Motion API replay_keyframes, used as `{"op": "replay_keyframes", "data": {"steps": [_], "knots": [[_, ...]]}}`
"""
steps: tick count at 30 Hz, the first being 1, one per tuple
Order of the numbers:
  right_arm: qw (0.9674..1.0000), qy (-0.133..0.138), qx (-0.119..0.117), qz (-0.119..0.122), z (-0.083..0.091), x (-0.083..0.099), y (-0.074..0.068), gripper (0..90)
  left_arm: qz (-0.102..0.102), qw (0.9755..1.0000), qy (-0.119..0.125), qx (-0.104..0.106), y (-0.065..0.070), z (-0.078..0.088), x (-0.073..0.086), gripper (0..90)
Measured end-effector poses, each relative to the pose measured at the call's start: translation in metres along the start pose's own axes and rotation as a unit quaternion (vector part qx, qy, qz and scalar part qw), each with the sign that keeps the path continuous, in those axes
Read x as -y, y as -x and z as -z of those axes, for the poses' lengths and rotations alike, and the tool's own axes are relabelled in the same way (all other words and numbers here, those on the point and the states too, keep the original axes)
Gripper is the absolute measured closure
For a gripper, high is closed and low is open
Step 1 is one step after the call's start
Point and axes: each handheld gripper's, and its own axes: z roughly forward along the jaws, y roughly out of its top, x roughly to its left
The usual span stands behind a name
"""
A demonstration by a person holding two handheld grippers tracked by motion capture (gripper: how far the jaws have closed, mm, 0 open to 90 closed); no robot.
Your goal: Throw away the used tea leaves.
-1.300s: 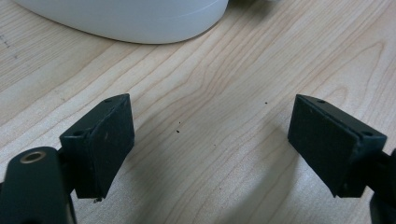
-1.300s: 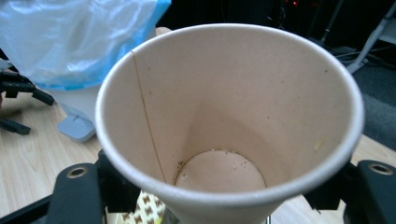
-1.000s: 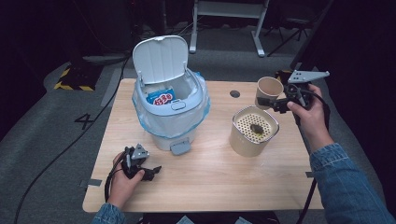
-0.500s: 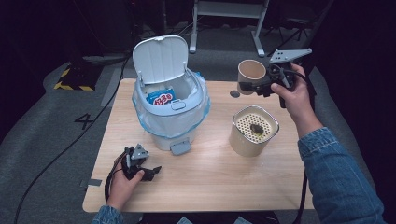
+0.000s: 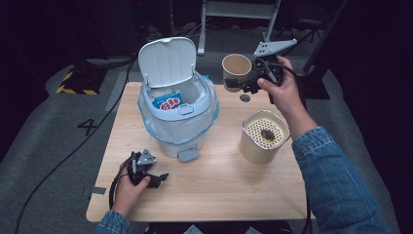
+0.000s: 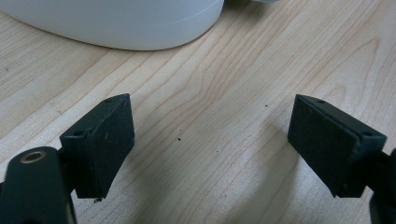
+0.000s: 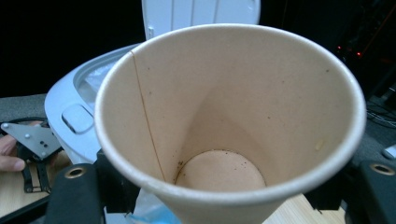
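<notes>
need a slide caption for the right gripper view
Right tool grips an empty paper cup, with the open-lidded white bin behind it.

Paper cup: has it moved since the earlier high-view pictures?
Yes. The paper cup, held in the right gripper, has travelled left from beside the canister toward the open bin, now off the table.

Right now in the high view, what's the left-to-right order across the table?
left gripper resting on the table → white lidded bin with its lid up → paper cup held in the right gripper → beige canister with perforated top.
</notes>
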Motion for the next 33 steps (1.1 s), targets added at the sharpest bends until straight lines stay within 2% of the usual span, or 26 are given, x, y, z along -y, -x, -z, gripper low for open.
{"op": "replay_keyframes", "data": {"steps": [14,18,21,25,29,33], "knots": [[0.9996,0.012,-0.024,0.002,-0.048,-0.026,-0.020,28.0,-0.001,1.0000,0.000,0.002,-0.001,-0.001,-0.001,15.1],[0.9994,0.012,-0.034,-0.005,-0.063,-0.029,-0.027,27.9,0.000,1.0000,-0.001,0.003,-0.002,-0.002,-0.002,15.1],[0.9995,0.002,-0.030,-0.004,-0.073,-0.031,-0.031,27.8,0.000,1.0000,-0.002,0.002,-0.002,-0.002,-0.002,15.1],[0.9995,0.007,-0.029,-0.013,-0.084,-0.033,-0.033,27.8,0.000,1.0000,-0.002,0.002,-0.002,-0.002,-0.002,15.1],[0.9995,-0.011,-0.029,-0.006,-0.095,-0.033,-0.037,27.8,0.000,1.0000,-0.001,0.002,-0.002,-0.002,-0.002,15.1],[0.9989,-0.031,-0.035,-0.011,-0.103,-0.033,-0.040,27.8,0.000,1.0000,-0.001,0.002,-0.002,-0.002,-0.003,15.1]]}}
